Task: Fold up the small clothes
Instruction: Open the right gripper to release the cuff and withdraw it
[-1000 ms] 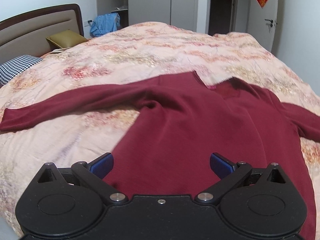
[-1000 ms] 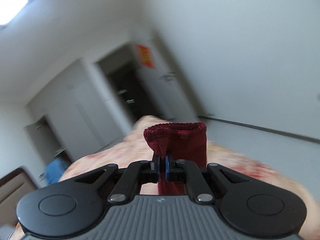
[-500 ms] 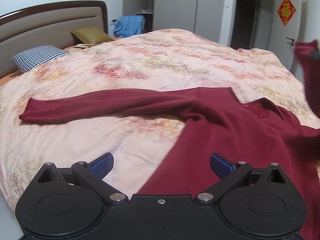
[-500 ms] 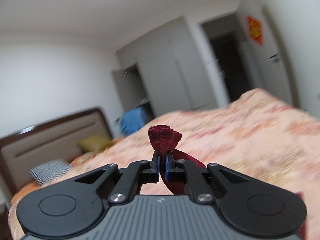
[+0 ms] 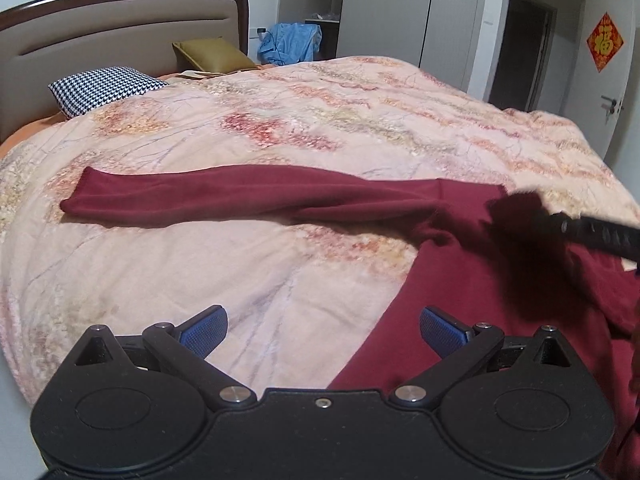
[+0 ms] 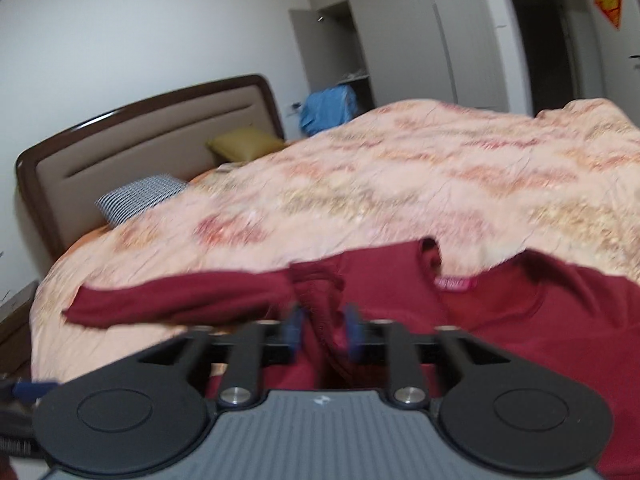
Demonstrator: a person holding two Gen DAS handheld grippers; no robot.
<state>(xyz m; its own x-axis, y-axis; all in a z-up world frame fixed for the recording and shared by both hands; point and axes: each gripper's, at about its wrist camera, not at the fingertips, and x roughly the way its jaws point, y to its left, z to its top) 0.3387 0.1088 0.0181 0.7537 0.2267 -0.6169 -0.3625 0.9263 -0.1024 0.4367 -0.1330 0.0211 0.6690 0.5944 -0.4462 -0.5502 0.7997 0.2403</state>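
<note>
A dark red long-sleeved sweater (image 5: 460,296) lies on the floral quilt (image 5: 280,128). Its left sleeve (image 5: 224,200) stretches out flat to the left. My left gripper (image 5: 322,326) is open and empty, low over the sweater's left edge. My right gripper (image 6: 322,330) has its blue pads parted, with the cuff of the right sleeve (image 6: 318,292) loose between them, laid over the sweater's chest near the collar (image 6: 456,282). The right gripper also shows in the left wrist view (image 5: 516,208) at the right edge, blurred.
The bed has a brown headboard (image 5: 120,28), a checked pillow (image 5: 104,88) and an olive cushion (image 5: 212,54) at the far left. Blue cloth (image 5: 292,42) lies by the wardrobe (image 5: 400,12). A door with a red ornament (image 5: 604,42) stands at the right.
My right gripper swung down from the air to the sweater's chest with the sleeve cuff and its pads have parted. The left gripper shifted left, still open.
</note>
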